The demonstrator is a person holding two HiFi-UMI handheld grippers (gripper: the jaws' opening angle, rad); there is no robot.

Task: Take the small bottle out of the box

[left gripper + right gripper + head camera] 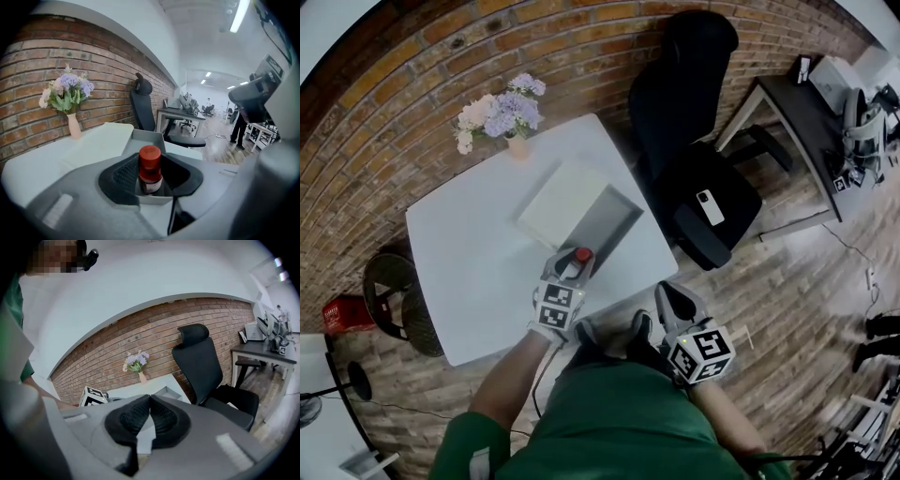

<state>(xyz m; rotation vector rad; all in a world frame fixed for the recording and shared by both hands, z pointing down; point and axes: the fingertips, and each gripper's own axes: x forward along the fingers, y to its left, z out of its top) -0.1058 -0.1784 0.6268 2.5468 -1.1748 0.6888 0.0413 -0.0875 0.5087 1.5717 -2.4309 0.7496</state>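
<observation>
White square table [469,272] on a plank floor [769,309], seen from above.
A pale vase [517,146] of lilac and cream flowers [502,112] stands near the table's 12 o'clock corner. An open box [614,217] with a grey interior lies right of centre, toward 3 o'clock. Its white lid [562,202] rests flat on the tabletop at the box's 10 o'clock side.

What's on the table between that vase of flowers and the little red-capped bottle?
The open box and its white lid, laid alongside; the head view shows it best. The left tongs are shut on the bottle.
</observation>
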